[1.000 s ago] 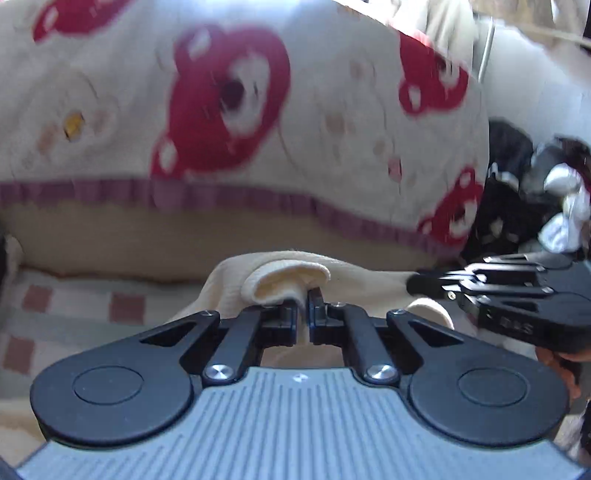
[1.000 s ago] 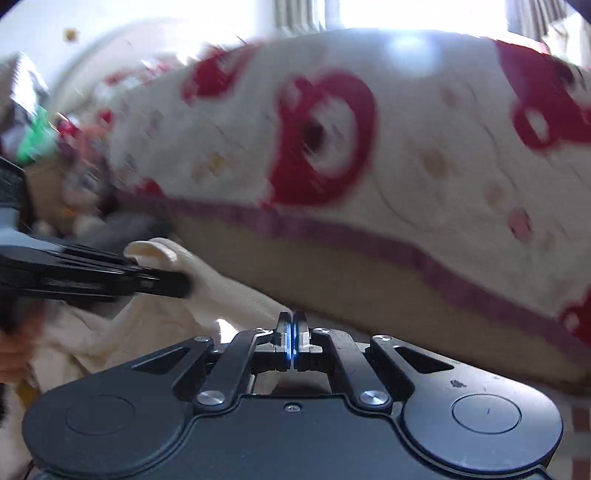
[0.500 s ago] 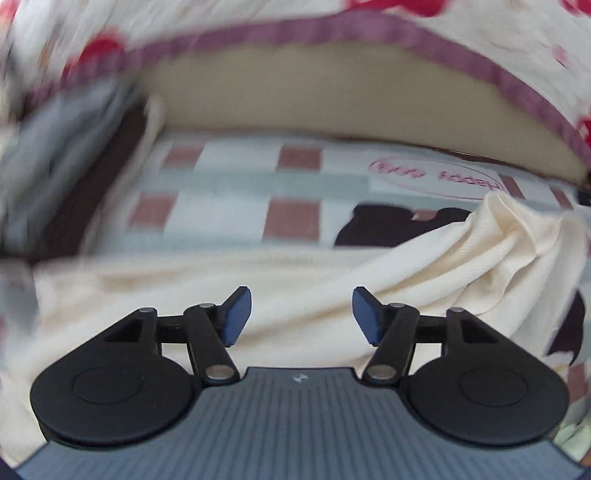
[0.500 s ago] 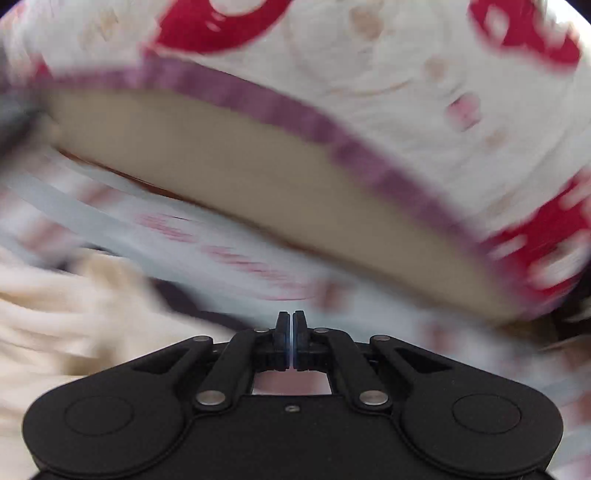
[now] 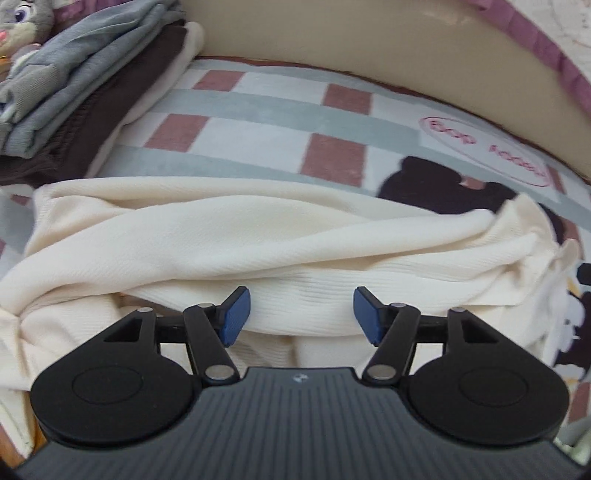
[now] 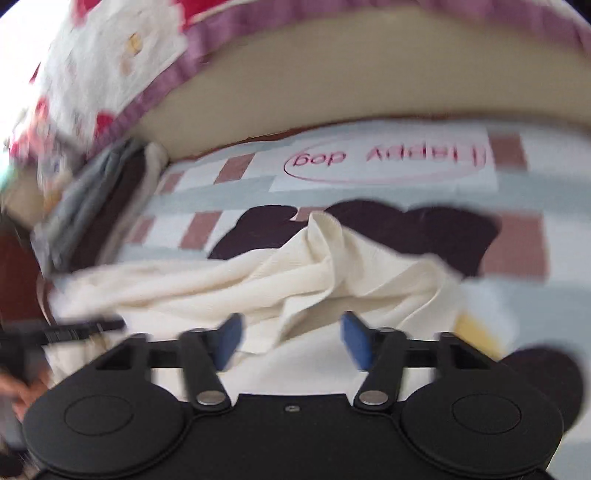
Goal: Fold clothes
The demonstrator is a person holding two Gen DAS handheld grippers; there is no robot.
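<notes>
cream garment (image 5: 258, 236) bunched under left gripper (image 5: 301, 314)

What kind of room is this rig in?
Likely a bedroom: a checked "Happy dog" blanket spread as the work surface, a cartoon-print quilt behind it, and a stack of folded clothes beside a plush toy.

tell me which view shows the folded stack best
The left wrist view: the folded stack lies sharp at the upper left, its grey, brown and cream layers distinct. In the right wrist view the same stack is motion-blurred at the left edge.
</notes>
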